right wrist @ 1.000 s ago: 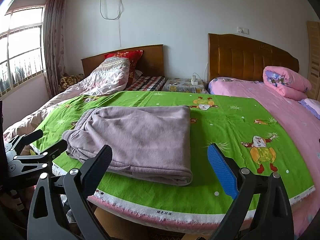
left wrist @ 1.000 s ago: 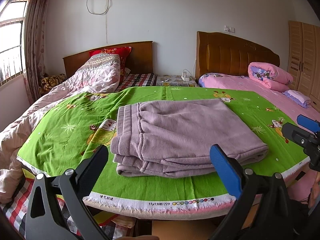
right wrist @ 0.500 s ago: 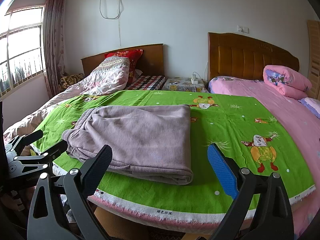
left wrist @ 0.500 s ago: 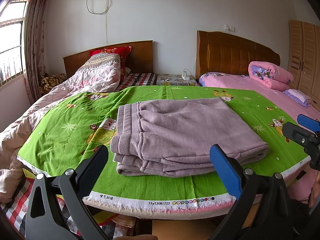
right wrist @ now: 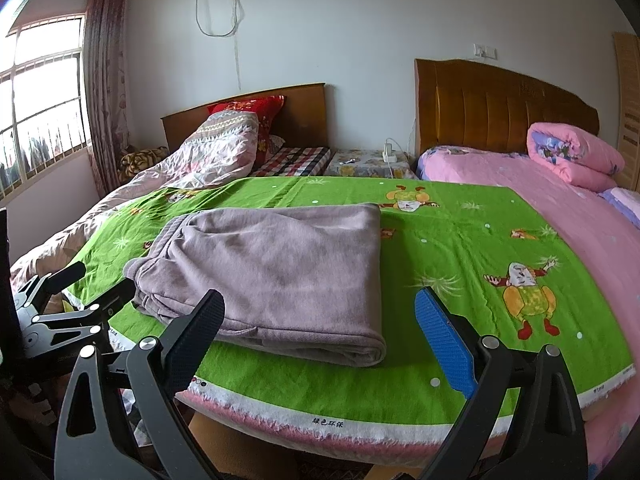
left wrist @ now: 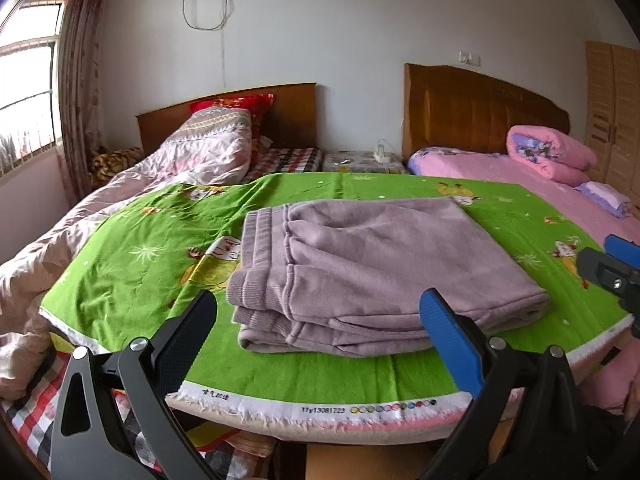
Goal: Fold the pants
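Both grippers, the left gripper (left wrist: pixel 318 332) and the right gripper (right wrist: pixel 320 330), hang with jaws spread wide and empty at the near edge of the green cartoon-print sheet (left wrist: pixel 132 256), where the mauve pants (left wrist: pixel 376 268) lie folded in a neat stack. The likeliest slip, I judge, is a finger snagging that stack's soft near edge and dragging layers askew. Around it: two beds with wooden headboards, a pink quilt (right wrist: pixel 496 184), a window (right wrist: pixel 40 100).

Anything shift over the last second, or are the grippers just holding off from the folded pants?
Nothing visibly changed. The folded mauve fleece pants lie in the same spot on the green cartoon-print sheet, and the left gripper and right gripper stay open, short of the pants, holding nothing.
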`<move>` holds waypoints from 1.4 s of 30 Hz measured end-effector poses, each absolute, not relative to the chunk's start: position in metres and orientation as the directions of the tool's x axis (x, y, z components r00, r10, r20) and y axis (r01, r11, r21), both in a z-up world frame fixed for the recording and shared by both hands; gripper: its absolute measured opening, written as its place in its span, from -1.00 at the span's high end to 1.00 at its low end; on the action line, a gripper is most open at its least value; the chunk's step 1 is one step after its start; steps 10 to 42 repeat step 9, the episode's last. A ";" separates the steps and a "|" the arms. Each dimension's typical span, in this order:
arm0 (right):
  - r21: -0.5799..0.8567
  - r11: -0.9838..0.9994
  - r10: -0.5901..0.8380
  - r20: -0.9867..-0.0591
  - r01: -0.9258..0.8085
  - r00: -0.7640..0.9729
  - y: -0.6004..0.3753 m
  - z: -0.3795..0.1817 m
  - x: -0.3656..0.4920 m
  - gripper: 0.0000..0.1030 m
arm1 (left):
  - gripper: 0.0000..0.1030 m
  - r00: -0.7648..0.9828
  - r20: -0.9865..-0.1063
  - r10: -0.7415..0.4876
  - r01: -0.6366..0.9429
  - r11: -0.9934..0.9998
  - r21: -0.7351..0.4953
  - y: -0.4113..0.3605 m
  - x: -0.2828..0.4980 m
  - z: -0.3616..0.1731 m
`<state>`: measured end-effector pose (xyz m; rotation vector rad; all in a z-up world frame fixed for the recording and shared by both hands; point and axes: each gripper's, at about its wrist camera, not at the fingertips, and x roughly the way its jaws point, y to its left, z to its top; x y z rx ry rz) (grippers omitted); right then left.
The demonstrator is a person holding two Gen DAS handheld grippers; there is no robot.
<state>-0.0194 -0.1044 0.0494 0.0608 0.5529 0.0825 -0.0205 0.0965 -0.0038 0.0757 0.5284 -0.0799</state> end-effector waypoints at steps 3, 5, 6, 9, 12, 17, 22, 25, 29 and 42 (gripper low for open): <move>0.103 0.993 0.104 -0.536 -0.058 0.838 -0.107 0.046 -0.015 -0.79 | -0.97 0.838 -0.536 -0.097 0.132 0.991 0.028 0.095 -0.012 -0.005; 0.115 0.992 0.113 -0.548 -0.059 0.829 -0.108 0.043 -0.012 -0.79 | -0.97 0.834 -0.543 -0.099 0.140 0.990 0.034 0.093 -0.008 -0.005; 0.121 0.991 0.116 -0.551 -0.059 0.827 -0.109 0.043 -0.009 -0.79 | -0.97 0.836 -0.541 -0.095 0.137 0.990 0.037 0.092 -0.007 -0.004; 0.140 0.989 0.125 -0.554 -0.057 0.823 -0.114 0.042 -0.003 -0.79 | -0.97 0.838 -0.535 -0.108 0.140 0.990 0.019 0.092 -0.001 -0.001; 0.140 0.989 0.125 -0.554 -0.057 0.823 -0.114 0.042 -0.003 -0.79 | -0.97 0.838 -0.535 -0.108 0.140 0.990 0.019 0.092 -0.001 -0.001; 0.140 0.989 0.125 -0.554 -0.057 0.823 -0.114 0.042 -0.003 -0.79 | -0.97 0.838 -0.535 -0.108 0.140 0.990 0.019 0.092 -0.001 -0.001; 0.140 0.989 0.125 -0.554 -0.057 0.823 -0.114 0.042 -0.003 -0.79 | -0.97 0.838 -0.535 -0.108 0.140 0.990 0.019 0.092 -0.001 -0.001; 0.140 0.989 0.125 -0.554 -0.057 0.823 -0.114 0.042 -0.003 -0.79 | -0.97 0.838 -0.535 -0.108 0.140 0.990 0.019 0.092 -0.001 -0.001; 0.140 0.989 0.125 -0.554 -0.057 0.823 -0.114 0.042 -0.003 -0.79 | -0.97 0.838 -0.535 -0.108 0.140 0.990 0.019 0.092 -0.001 -0.001; 0.140 0.989 0.125 -0.554 -0.057 0.823 -0.114 0.042 -0.003 -0.79 | -0.97 0.838 -0.535 -0.108 0.140 0.990 0.019 0.092 -0.001 -0.001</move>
